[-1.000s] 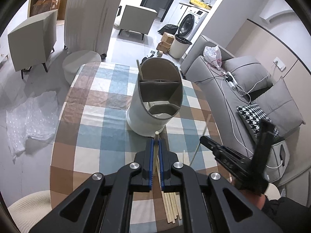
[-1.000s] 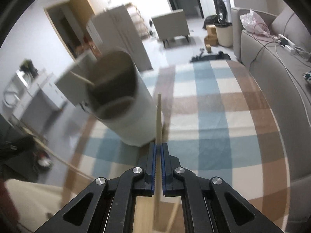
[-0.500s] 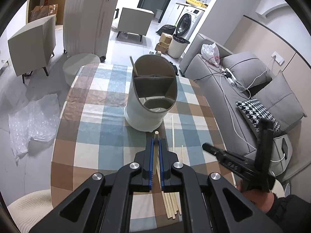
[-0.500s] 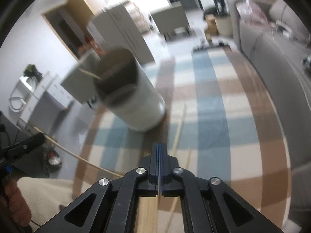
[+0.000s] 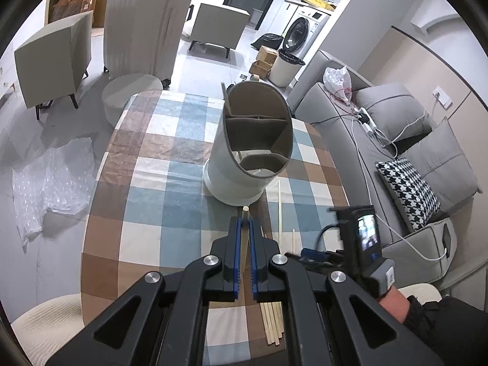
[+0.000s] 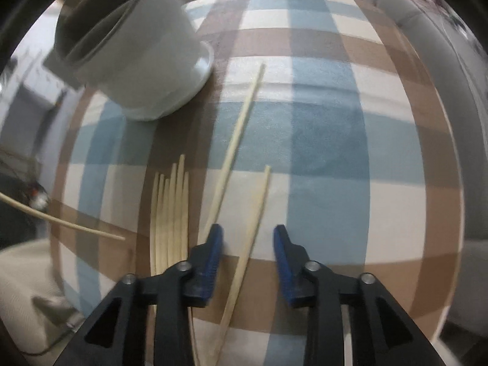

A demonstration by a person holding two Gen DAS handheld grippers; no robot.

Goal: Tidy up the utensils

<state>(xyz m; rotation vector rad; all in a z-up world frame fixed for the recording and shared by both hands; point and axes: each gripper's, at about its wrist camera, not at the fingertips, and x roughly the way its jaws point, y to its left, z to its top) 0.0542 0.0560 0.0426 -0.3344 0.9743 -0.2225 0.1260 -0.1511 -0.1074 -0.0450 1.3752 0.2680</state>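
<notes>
- The left claw [image 5: 244, 238] points forward and downward over the checked surface [image 5: 146, 213], its blue pads clamped on a single chopstick [image 5: 245, 213] whose blunt tip sticks out just past the fingertips.
- That tip points toward the white utensil holder [image 5: 244, 164], which stands upright on the surface just ahead of the left claw; its top is split into compartments by brown dividers.
- One chopstick stands in the holder's far compartment, leaning on the rim.
- The right claw [image 6: 247, 244] aims steeply down at the surface, and its jaws are opening; the blue pads stand apart.
- A loose chopstick [image 6: 256, 213] lies on the cloth and passes between the right claw's pads, touching neither.
- A second long chopstick [image 6: 241, 128] lies just to its left, running up toward the holder's base.
- A bundle of chopsticks [image 6: 170, 213] lies side by side on the surface, left of the right claw's left finger.
- In the left wrist view, the person's hand [image 5: 393, 302] in a dark sleeve holds the right tool low at the near right edge of the surface.
- A grey sofa [image 5: 396, 128] runs along the right side.
</notes>
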